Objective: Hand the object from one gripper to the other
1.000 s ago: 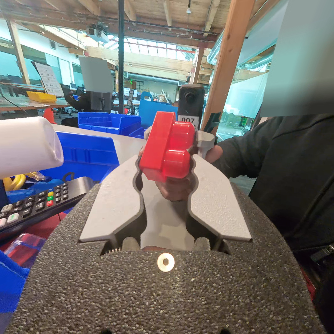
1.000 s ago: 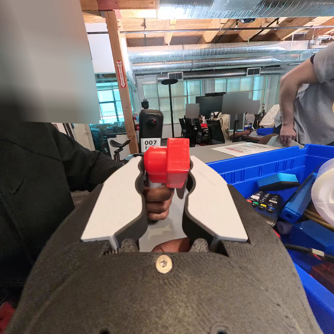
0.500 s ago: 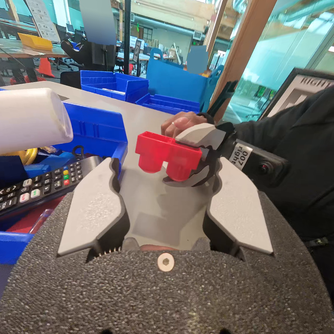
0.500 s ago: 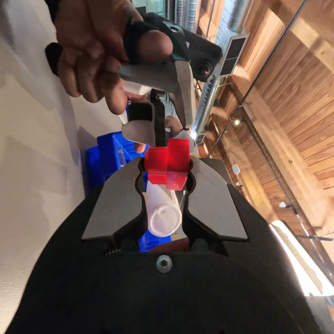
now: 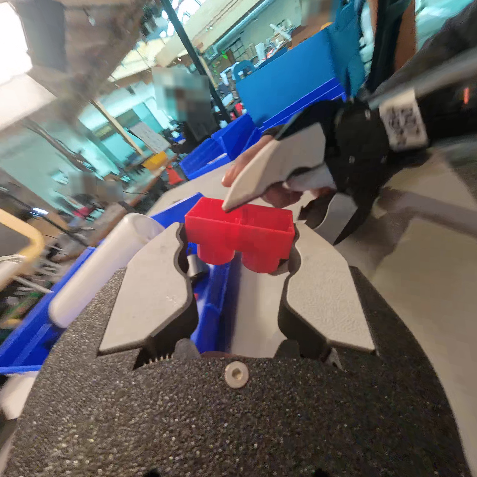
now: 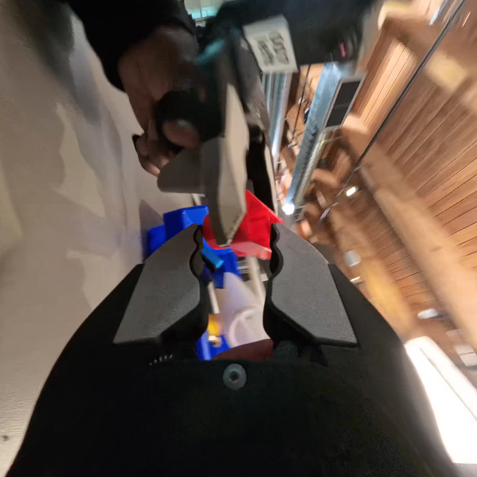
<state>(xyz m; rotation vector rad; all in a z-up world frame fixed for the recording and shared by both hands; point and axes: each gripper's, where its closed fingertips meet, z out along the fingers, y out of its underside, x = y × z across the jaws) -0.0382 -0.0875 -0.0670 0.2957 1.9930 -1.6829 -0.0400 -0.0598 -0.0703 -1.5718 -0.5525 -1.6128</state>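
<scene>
Red two-stud brick (image 5: pixel 247 232): it sits crosswise at the tips of the left gripper (image 5: pixel 238 233), hollow side up. Its two short ends are pressed against the grooved inner faces of the grey fingers (image 5: pixel 154 284), so the left gripper is closed on the brick and carries it in the air.

The right gripper (image 6: pixel 235 242) stands with its jaws parted. In the left wrist view one of its fingers lies over the brick's open rim and the other hangs clear beside the brick's right end. Its own view is blurred, but gaps show beside the brick, so it seems not to be pinching.

I judge this to be the tail of the handover: the receiving grip is made and the giving tool is letting go. The next move calls for drawing the right gripper straight back, with the upper finger lifted clear of the rim so that it does not snag and twist the brick.

Below lie a blue bin (image 5: pixel 214 296) with a white tube (image 5: pixel 103 265) in it, and beside that a grey table (image 5: pixel 426 284).
</scene>
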